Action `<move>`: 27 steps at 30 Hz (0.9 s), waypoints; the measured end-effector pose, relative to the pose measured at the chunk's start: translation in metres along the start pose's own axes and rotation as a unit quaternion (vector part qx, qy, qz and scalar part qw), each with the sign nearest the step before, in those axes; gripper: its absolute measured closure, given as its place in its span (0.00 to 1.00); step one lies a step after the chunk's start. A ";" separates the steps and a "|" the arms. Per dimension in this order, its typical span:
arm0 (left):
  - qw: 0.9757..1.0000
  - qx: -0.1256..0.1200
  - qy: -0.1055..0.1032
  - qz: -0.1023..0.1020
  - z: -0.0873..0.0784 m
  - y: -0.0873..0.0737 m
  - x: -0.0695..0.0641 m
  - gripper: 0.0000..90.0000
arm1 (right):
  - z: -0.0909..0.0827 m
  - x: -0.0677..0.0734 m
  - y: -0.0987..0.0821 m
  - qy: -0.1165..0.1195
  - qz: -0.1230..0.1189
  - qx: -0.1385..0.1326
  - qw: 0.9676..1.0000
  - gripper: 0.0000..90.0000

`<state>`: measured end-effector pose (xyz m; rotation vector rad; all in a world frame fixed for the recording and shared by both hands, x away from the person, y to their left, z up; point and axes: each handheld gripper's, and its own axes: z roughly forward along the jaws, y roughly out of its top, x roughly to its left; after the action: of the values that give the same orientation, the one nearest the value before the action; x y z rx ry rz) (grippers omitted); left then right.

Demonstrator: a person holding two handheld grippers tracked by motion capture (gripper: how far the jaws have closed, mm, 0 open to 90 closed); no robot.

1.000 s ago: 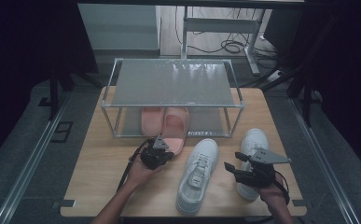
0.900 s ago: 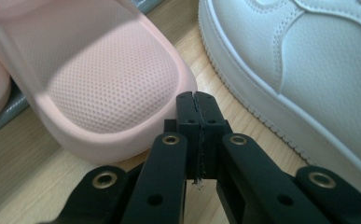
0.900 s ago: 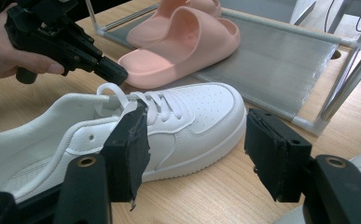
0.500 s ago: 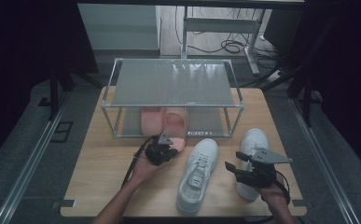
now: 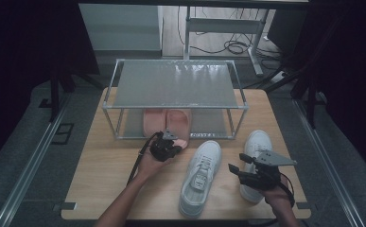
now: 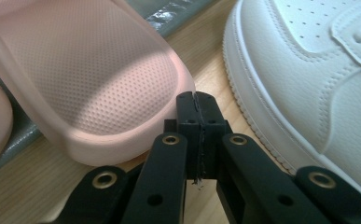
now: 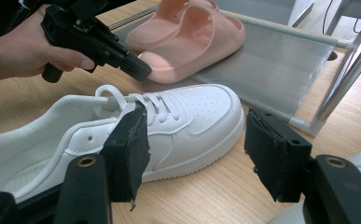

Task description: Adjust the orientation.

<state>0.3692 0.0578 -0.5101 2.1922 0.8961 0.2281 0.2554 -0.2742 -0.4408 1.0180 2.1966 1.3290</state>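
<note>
- Pink slippers [image 5: 166,122]: pair on rack [image 5: 176,85] lower shelf, 12 o'clock of L hand; nearer slipper's heel overhangs shelf edge.
- L gripper [image 6: 197,100]: jaws clenched, nothing between, tips touching that heel rim [image 6: 122,144].
- Judgement: step = nudge slipper fully onto shelf. Push toward 12, low & centred, or it'll pivot.
- White sneaker [image 5: 200,170]: at 3 o'clock of L gripper; keep clear.
- R gripper [image 7: 192,154]: jaws released, hovering, empty; 2nd sneaker [image 5: 256,146] beside it.

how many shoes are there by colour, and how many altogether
pink slides: 2, side by side on the rack's lower shelf
white sneakers: 2, one mid-table, one by the right gripper
total: 4
</note>
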 end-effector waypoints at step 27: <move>0.999 -0.011 0.028 -0.024 0.012 0.008 0.018 1.00 | 0.000 -0.001 0.000 0.000 0.001 0.001 1.000 0.45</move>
<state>0.3923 0.0588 -0.5150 2.1496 0.9714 0.2754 0.2559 -0.2752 -0.4411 1.0217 2.1971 1.3276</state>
